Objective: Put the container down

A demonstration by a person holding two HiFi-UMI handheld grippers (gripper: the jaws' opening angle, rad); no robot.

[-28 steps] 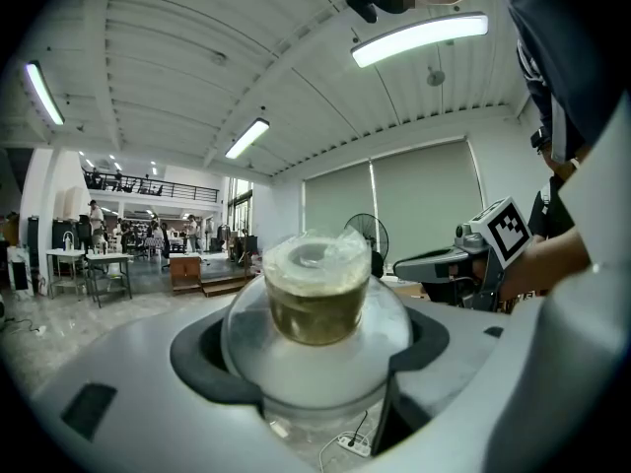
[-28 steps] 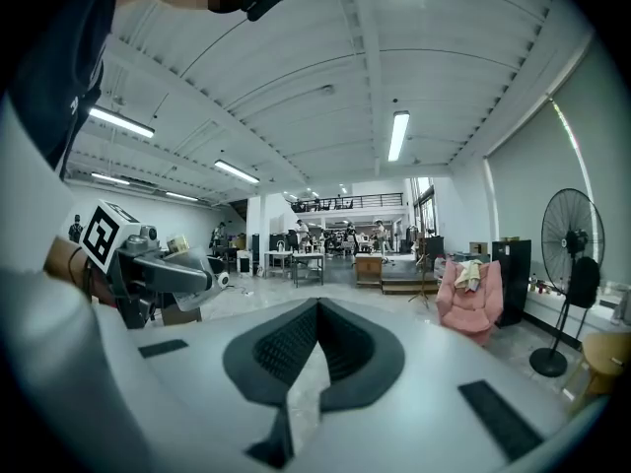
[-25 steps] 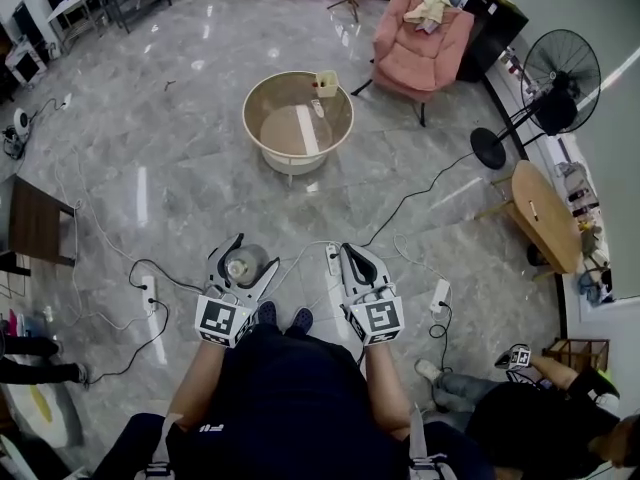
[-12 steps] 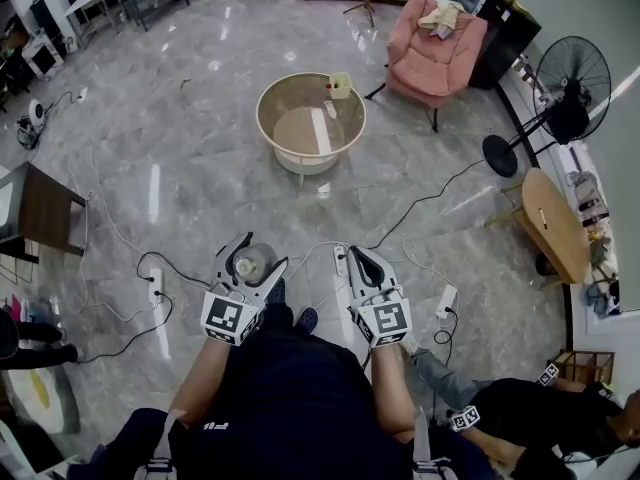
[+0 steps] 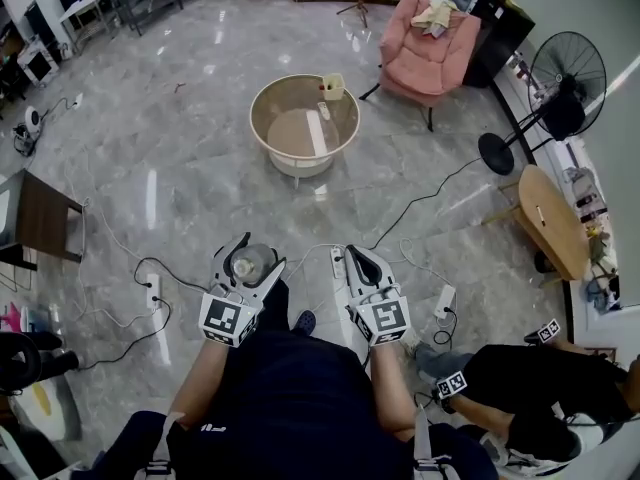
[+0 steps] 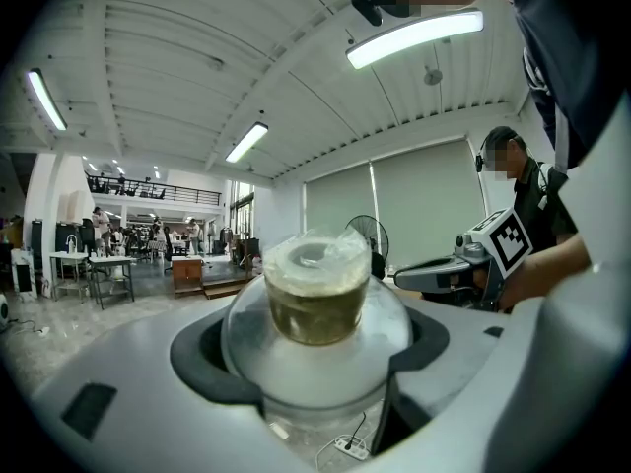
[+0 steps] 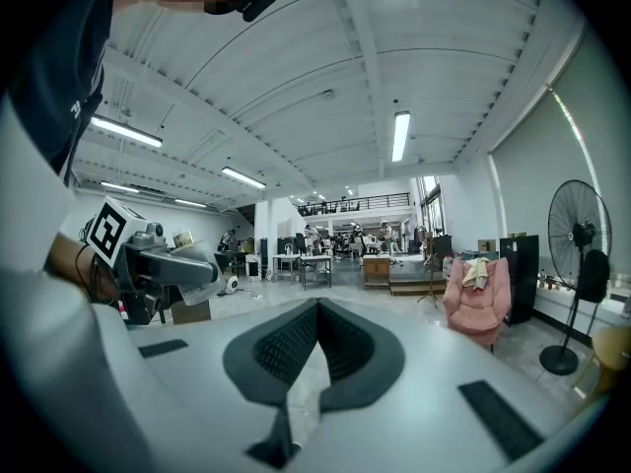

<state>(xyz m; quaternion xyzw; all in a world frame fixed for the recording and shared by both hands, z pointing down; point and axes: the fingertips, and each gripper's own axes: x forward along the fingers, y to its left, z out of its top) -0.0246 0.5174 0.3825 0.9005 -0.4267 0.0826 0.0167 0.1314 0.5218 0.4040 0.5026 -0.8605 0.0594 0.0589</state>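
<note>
A round table stands near a pink armchair, a black fan farther right.

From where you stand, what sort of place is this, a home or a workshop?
Probably a big open lab or studio with a mock living corner: a pink armchair, round glass table and pedestal fan stand on polished stone floor, with power strips and cables trailing across it.

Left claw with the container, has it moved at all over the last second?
No, not noticeably. In the head view the left claw, shut on the container, keeps the same offset from the round table and the floor power strip.
</note>
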